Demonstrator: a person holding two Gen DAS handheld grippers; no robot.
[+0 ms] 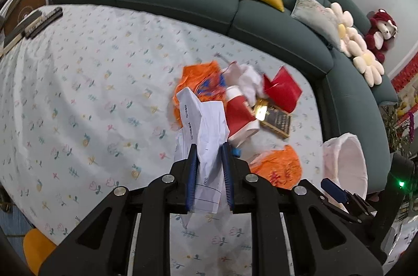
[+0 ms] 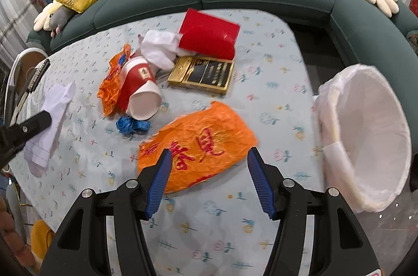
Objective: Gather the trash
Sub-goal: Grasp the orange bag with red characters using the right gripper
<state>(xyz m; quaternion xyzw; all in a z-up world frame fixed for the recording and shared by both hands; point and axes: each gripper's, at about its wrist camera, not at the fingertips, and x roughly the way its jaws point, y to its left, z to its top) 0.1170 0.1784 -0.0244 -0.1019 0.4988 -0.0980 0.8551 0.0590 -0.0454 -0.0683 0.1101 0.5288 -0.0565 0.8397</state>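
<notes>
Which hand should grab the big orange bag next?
Probably the right. The right gripper has open jaws right over the orange bag, with the bin beside it. The left gripper is busy holding white paper.

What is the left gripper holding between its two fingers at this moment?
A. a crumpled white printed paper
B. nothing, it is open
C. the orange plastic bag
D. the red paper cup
A: in the left wrist view the left gripper is closed on the crumpled white paper, while the red paper cup lies on the table behind it.
</notes>
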